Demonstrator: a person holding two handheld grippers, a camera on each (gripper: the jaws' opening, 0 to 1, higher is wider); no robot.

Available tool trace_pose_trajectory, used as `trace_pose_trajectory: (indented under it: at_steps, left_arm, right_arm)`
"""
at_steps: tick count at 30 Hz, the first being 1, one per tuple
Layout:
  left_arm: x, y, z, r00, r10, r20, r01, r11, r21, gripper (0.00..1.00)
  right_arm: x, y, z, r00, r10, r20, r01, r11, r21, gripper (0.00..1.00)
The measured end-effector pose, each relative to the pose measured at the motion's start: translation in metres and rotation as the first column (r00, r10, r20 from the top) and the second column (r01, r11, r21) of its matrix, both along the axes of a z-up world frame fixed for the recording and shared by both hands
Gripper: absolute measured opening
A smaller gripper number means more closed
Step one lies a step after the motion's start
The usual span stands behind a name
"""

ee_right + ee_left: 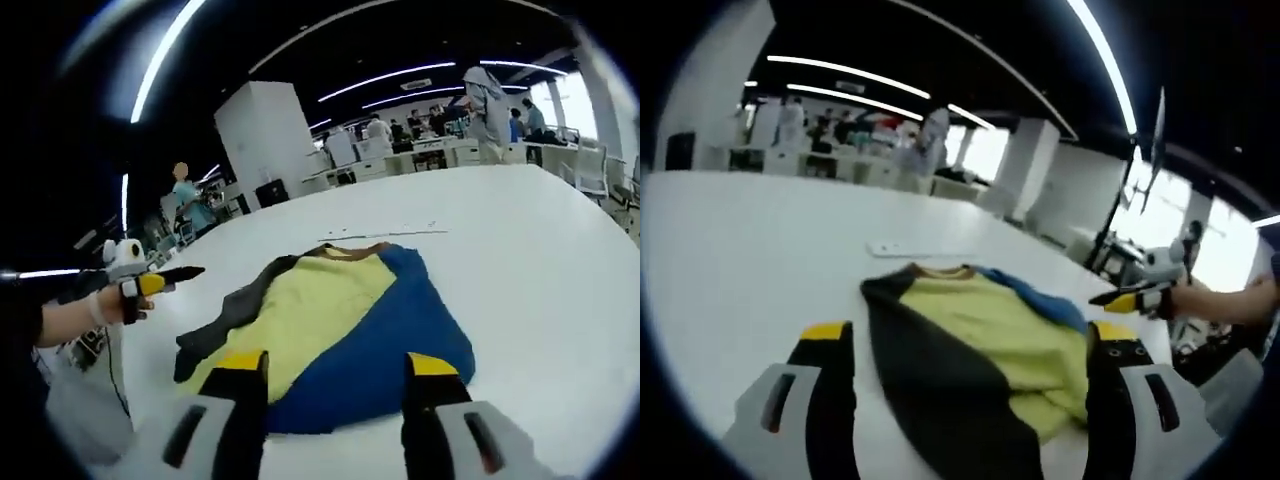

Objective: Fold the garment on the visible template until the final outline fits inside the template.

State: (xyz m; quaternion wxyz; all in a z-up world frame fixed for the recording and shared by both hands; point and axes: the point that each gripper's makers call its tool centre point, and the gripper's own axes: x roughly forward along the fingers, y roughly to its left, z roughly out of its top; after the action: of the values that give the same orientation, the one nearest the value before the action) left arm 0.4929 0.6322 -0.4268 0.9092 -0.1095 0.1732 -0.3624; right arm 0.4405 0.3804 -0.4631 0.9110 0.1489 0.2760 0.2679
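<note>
the garment's (980,370) near hem is hidden behind the tool jaws.

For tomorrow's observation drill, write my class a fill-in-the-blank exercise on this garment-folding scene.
1. The yellow, blue and dark grey garment lies on a ____ table.
2. Seen from the right gripper view, the garment's right side is ____.
3. Both the left gripper and the right gripper are ____, gripping nothing.

Missing words: white; blue; open
</note>
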Motion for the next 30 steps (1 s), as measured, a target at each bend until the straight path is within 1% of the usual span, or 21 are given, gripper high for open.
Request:
trace_pose_trajectory:
  at_steps: [2,3,5,7,9,13,18,19,20,21,23,25,27,28,29,30]
  left_arm:
    - [-0.005,0.0,0.0,1.0,-0.001,-0.001,0.001,1.0,-0.001,0.93]
    - [-0.007,0.0,0.0,1.0,-0.001,0.0,0.001,1.0,-0.003,0.93]
    - [-0.011,-0.001,0.0,1.0,-0.009,-0.003,0.009,1.0,0.003,0.93]
    - [-0.015,-0.001,0.003,1.0,-0.009,0.001,0.009,1.0,-0.003,0.93]
    - [-0.02,-0.002,0.006,1.0,-0.012,0.003,0.012,1.0,-0.012,0.93]
    - [-0.028,-0.002,0.007,1.0,-0.017,0.001,0.017,1.0,-0.015,0.92]
    - [-0.033,0.002,0.006,1.0,-0.008,-0.004,0.008,1.0,-0.022,0.92]
    - [-0.034,0.002,0.005,1.0,-0.006,-0.009,0.006,1.0,-0.023,0.91]
    - [-0.035,0.003,0.005,1.0,-0.005,-0.013,0.005,1.0,-0.027,0.91]
    - [-0.036,0.003,0.005,1.0,-0.004,-0.013,0.003,1.0,-0.031,0.91]
    - [-0.037,0.004,0.005,1.0,0.0,-0.016,-0.001,0.999,-0.036,0.91]
    - [-0.038,0.004,0.006,1.0,0.005,-0.017,-0.006,0.999,-0.043,0.91]
    - [-0.038,0.005,0.007,1.0,0.006,-0.018,-0.007,0.999,-0.045,0.91]
    - [-0.038,0.005,0.007,1.0,0.007,-0.018,-0.008,0.999,-0.045,0.91]
    - [-0.038,0.006,0.007,1.0,0.008,-0.018,-0.008,0.999,-0.047,0.9]
    - [-0.038,0.006,0.007,1.0,0.009,-0.019,-0.01,0.999,-0.048,0.9]
  right_arm:
    - [-0.009,0.002,-0.004,1.0,0.0,0.015,0.0,1.0,-0.014,0.5]
    - [-0.012,0.003,-0.007,1.0,-0.003,0.012,0.003,1.0,-0.018,0.5]
    - [-0.019,0.004,-0.016,1.0,-0.011,-0.017,0.011,1.0,-0.01,0.51]
    - [-0.023,0.003,-0.02,0.999,-0.026,-0.035,0.026,1.0,0.006,0.51]
    - [-0.023,-0.001,-0.026,0.997,-0.053,-0.052,0.054,0.998,0.021,0.51]
    - [-0.028,-0.004,-0.032,0.995,-0.07,-0.07,0.071,0.997,0.023,0.5]
    - [-0.025,-0.005,-0.034,0.993,-0.084,-0.084,0.087,0.996,0.036,0.48]
    - [-0.024,-0.005,-0.036,0.992,-0.087,-0.09,0.091,0.995,0.036,0.47]
    - [-0.024,-0.005,-0.039,0.989,-0.101,-0.108,0.106,0.993,0.043,0.46]
    - [-0.023,-0.004,-0.039,0.989,-0.099,-0.109,0.105,0.993,0.054,0.44]
    - [-0.023,0.0,-0.041,0.986,-0.097,-0.132,0.109,0.991,0.08,0.38]
    - [-0.019,-0.001,-0.045,0.979,-0.127,-0.159,0.144,0.984,0.1,0.36]
    - [-0.015,-0.002,-0.048,0.978,-0.136,-0.158,0.152,0.984,0.097,0.36]
    - [-0.012,-0.004,-0.052,0.973,-0.15,-0.177,0.17,0.98,0.1,0.34]
    - [-0.011,-0.005,-0.052,0.974,-0.15,-0.17,0.169,0.98,0.104,0.32]
    - [-0.009,-0.006,-0.053,0.97,-0.161,-0.184,0.184,0.976,0.117,0.29]
